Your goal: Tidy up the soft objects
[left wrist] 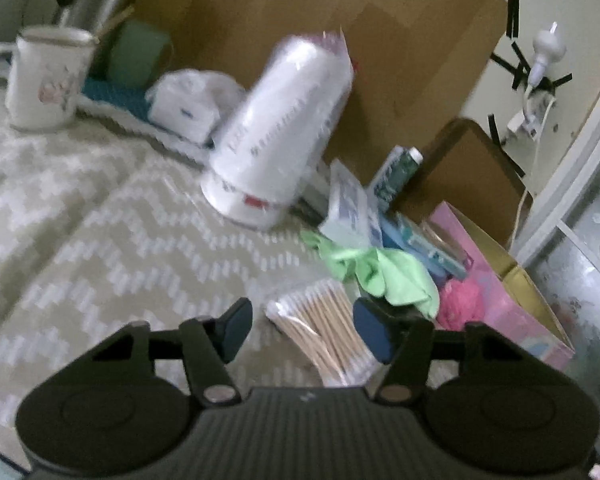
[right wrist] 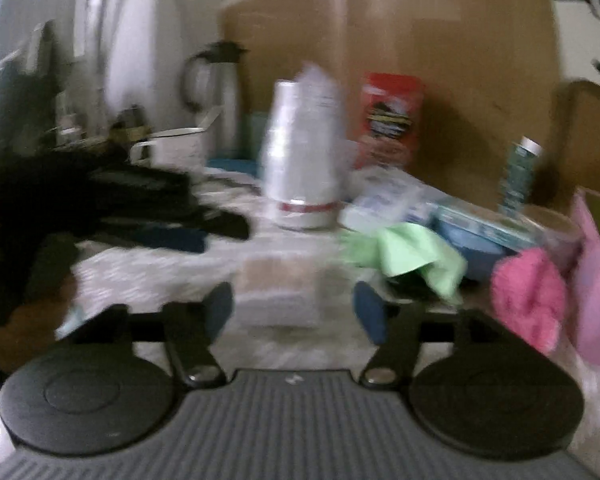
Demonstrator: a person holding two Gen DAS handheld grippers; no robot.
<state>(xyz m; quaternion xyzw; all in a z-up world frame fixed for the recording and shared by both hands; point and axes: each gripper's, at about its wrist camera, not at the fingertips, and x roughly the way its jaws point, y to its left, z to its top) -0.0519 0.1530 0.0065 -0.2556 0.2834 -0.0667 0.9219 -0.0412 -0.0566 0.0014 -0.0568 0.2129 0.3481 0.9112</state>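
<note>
From the left wrist, the left gripper (left wrist: 302,330) holds nothing, its jaws apart above one clear pack of cotton swabs (left wrist: 326,338) on the zigzag cloth (left wrist: 80,216). One green cloth (left wrist: 374,272) lies crumpled just beyond, one pink cloth (left wrist: 460,304) beside the pink box (left wrist: 512,312). One sleeve of white cups (left wrist: 284,132) and one mug (left wrist: 46,76) stand behind. Printing is too blurred to read.

From the right wrist, the right gripper (right wrist: 294,312) is likewise released, with the swab pack (right wrist: 284,288) ahead of it. The green cloth (right wrist: 408,252) and pink cloth (right wrist: 528,292) lie to the right; one red-labelled canister (right wrist: 392,116) is illegible.
</note>
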